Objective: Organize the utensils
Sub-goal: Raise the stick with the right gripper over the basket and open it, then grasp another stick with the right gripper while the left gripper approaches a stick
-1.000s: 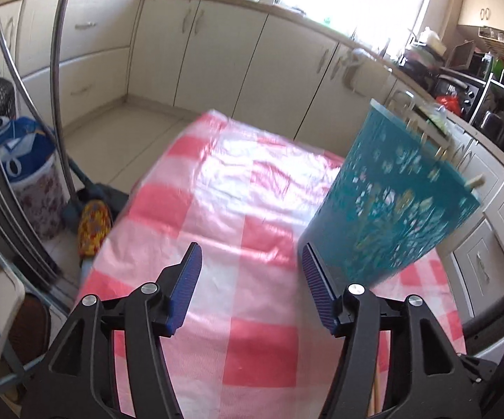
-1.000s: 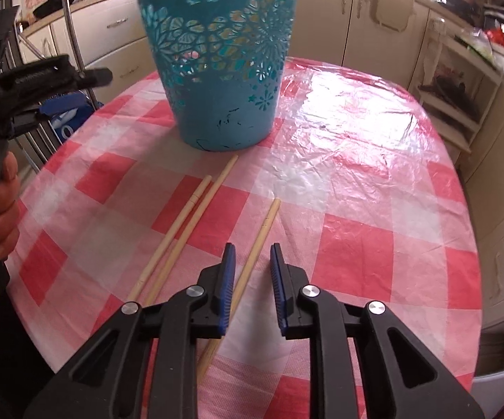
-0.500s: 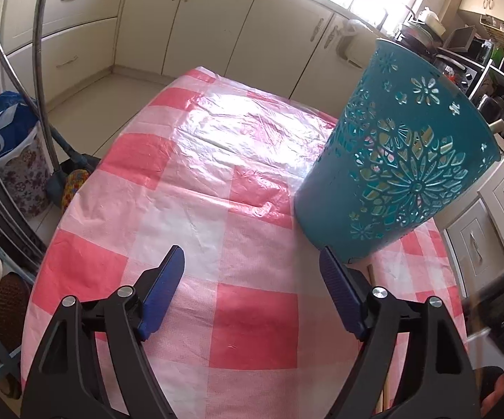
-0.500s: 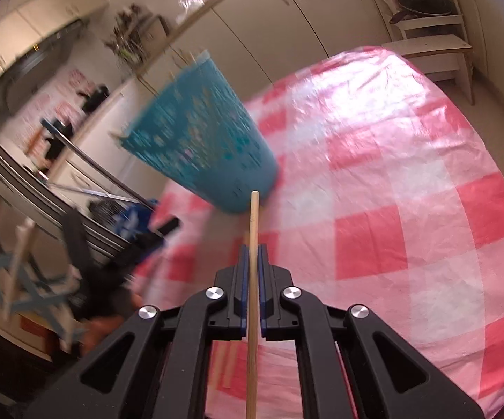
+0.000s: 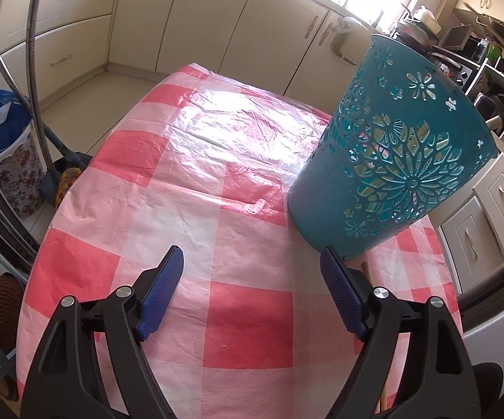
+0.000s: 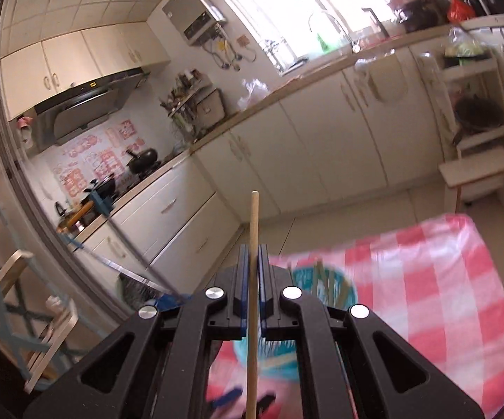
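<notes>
So the step here looks like dropping a chopstick into the blue basket. The right hand-held gripper (image 6: 251, 279) is clenched tight on a chopstick (image 6: 253, 262), which runs straight up between the jaws with its tip poking well past them. Below that gripper the basket (image 6: 321, 286) sits on the checked bench (image 6: 444, 279), pretty blurry, with what look like a few sticks already leaning inside.

My take on doing this well: bring the stick's lower end over the basket's mouth, aim for the middle rather than the rim, get it nearly upright, then let go only once the end is inside. The basket seems light with cut-out walls, so a bump could tip it.

The left hand-held gripper (image 5: 252, 272) is released, spread wide and holding nothing, hovering over the bench (image 5: 168, 188) just beside the basket's (image 5: 391, 160) base; I can't tell if its right finger touches. Another chopstick (image 5: 369, 272) peeks out right by the basket's foot.
</notes>
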Motion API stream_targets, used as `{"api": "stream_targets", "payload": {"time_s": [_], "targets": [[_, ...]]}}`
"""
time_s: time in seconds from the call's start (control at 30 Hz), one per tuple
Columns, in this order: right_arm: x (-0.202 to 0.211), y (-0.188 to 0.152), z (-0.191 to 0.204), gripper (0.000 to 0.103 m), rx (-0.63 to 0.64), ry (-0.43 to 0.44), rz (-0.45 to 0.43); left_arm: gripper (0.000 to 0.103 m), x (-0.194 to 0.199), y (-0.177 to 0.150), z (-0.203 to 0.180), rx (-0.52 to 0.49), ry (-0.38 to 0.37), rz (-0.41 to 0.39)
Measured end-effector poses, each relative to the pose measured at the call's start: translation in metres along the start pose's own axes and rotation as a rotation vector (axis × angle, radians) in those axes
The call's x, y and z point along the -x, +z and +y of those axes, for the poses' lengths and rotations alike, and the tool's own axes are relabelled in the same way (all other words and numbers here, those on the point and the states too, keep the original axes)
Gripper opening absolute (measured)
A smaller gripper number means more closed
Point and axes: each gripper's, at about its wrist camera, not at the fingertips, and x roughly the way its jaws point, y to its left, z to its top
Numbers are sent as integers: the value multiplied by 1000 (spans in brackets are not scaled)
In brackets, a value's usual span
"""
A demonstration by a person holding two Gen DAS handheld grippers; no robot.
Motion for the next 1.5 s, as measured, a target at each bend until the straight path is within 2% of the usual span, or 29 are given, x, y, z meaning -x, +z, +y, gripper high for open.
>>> {"api": "stream_targets", "payload": {"time_s": [0.17, 0.3, 0.43, 0.5, 0.6, 0.7, 0.8, 0.9, 1.0, 1.1, 1.23, 1.5], "targets": [[-49, 23, -4, 6, 32, -142, -80, 77, 0, -1, 0, -3, -8, -1], [-80, 17, -13, 6, 50, -208, -46, 77, 0, -1, -1, -2, -14, -2], [-87, -1, -16, 6, 88, -229, -11, 77, 0, 0, -1, -3, -17, -1], [-85, -9, -18, 7, 93, -223, 7, 77, 0, 0, -1, -2, -17, 0], [-75, -18, -17, 18, 94, -210, 32, 77, 0, 0, -1, 0, -14, 1], [-46, -28, -7, 24, 133, -186, 24, 77, -1, 0, -1, 1, -11, 2], [-9, -46, -3, 34, 153, -182, 24, 77, -1, 0, -1, 2, -9, 2], [12, -82, -8, 35, 163, -211, 108, 77, -1, 0, -1, 2, -8, 2], [19, -138, -23, 35, 176, -256, 266, 77, -1, -1, 0, 5, -7, 5], [13, -180, -41, 29, 138, -294, 388, 77, -1, -1, 0, 6, -7, 6], [3, -200, -52, 27, 110, -326, 425, 77, -1, -1, 1, 13, -8, 4], [-22, -212, -44, 22, 213, -394, 483, 77, -1, -1, 2, 17, -9, 3]]}}
